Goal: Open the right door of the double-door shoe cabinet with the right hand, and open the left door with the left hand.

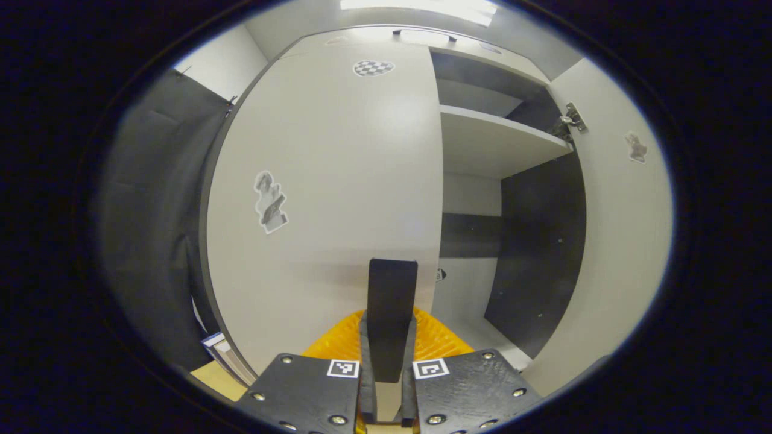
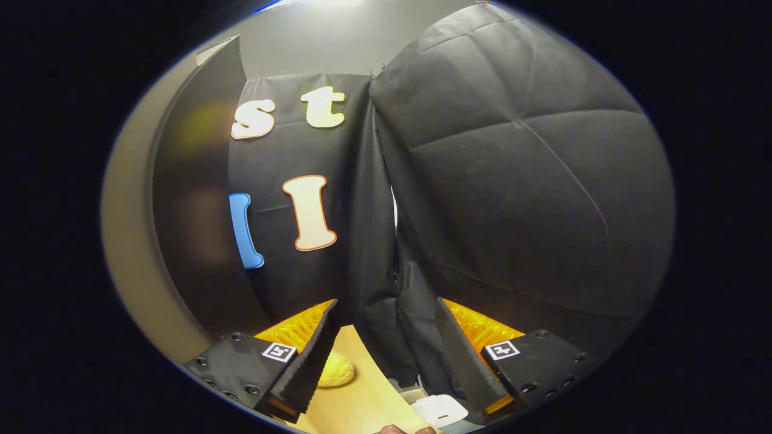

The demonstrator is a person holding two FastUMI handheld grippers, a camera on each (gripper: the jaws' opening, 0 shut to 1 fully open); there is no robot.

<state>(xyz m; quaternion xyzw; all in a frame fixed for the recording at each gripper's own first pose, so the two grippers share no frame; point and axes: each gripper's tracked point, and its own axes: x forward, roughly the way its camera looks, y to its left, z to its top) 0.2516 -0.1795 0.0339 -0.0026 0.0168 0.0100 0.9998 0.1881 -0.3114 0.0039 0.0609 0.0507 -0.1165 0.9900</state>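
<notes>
The tall pale-grey double-door shoe cabinet (image 1: 338, 181) is seen with its right door (image 1: 621, 229) swung open, its left door apparently shut just ahead of the closed left tongs (image 1: 389, 337), so its inner edge must be hooked next, while the right tongs (image 2: 386, 349) are held open and empty.

The shoe cabinet (image 1: 476, 144) is pale with a dark interior. Its left door (image 1: 338, 199) is shut, bearing stickers. Right of that door, the right door (image 1: 621, 241) is swung open, exposing a shelf (image 1: 494, 141).
</notes>
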